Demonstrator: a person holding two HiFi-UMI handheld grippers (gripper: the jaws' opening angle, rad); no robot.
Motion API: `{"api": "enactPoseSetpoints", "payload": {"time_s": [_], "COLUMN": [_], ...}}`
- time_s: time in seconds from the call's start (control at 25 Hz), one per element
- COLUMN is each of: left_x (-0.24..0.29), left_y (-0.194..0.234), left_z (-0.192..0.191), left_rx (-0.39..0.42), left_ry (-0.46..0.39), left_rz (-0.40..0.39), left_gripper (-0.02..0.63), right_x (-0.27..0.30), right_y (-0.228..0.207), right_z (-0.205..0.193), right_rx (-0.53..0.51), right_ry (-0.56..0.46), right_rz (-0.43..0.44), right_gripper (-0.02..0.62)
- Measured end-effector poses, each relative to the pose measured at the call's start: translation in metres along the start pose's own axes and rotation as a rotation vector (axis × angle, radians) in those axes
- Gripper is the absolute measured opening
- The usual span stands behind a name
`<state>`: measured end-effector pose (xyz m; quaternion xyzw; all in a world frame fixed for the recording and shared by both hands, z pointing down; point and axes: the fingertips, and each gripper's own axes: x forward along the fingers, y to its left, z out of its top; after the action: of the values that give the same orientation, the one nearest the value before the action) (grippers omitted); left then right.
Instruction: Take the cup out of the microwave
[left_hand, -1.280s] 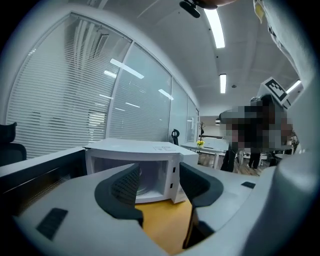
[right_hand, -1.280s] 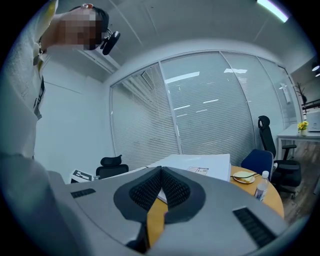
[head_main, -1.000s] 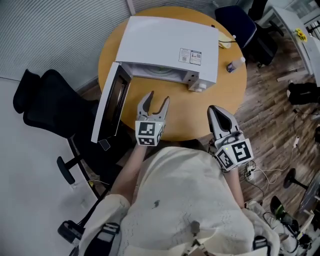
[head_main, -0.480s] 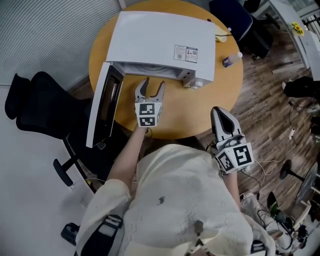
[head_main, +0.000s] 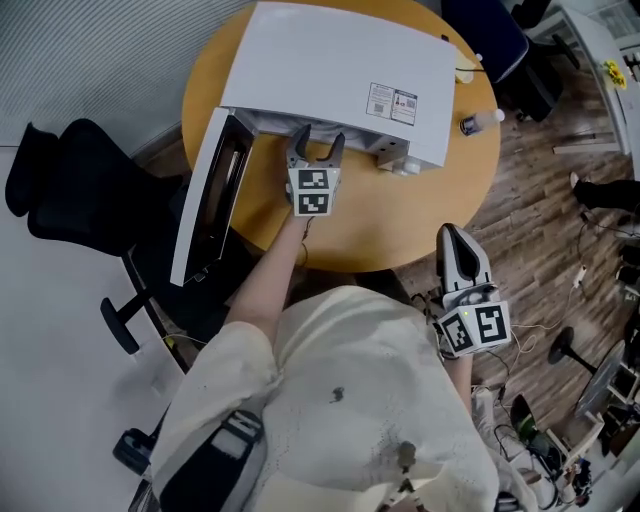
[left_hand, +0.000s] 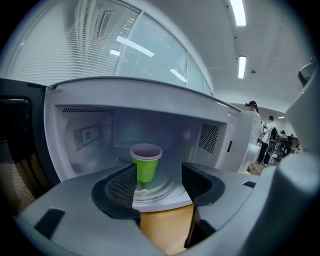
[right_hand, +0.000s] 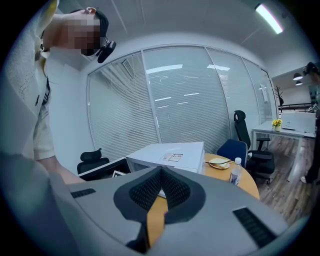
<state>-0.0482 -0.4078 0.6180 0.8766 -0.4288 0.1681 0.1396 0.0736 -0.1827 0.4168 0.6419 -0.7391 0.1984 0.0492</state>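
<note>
As the left gripper (left_hand: 159, 172) opens its empty fingers, a skewed reach could topple the cup (left_hand: 146, 162); right gripper (right_hand: 160, 175) closed, empty.

Office: glass partitions with blinds (right_hand: 185, 100), black swivel chair (head_main: 62, 195), desk (right_hand: 270, 131), ceiling strip lights (left_hand: 239, 12).

Label (head_main: 392, 101) on the microwave (head_main: 330, 70) top, print illegible.
</note>
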Motion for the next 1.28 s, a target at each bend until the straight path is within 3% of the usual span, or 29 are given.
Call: {"api": "enactPoseSetpoints", "payload": {"time_s": [0.36, 0.52, 1.28], "left_x": [0.039, 0.056, 0.095], "left_y": [0.021, 0.027, 0.028], "left_z": [-0.004, -0.003, -0.005], "left_rx": [-0.014, 0.022, 0.045], "left_ry": [-0.03, -0.061, -0.049], "left_rz": [0.078, 0.094, 0.085], "left_gripper": [0.308, 0.328, 0.33], "right_x": [0.006, 0.008, 0.02], "right_y": [-0.004, -0.007, -0.016], "right_z": [-0.011, -0.015, -0.031], "right_rx": [0.019, 0.023, 0.044], "right_ry": [0.028, 0.044, 0.085], "right_rz": [-0.022, -0.035, -0.066], "right_gripper": [0.009, 0.009, 0.008]}}
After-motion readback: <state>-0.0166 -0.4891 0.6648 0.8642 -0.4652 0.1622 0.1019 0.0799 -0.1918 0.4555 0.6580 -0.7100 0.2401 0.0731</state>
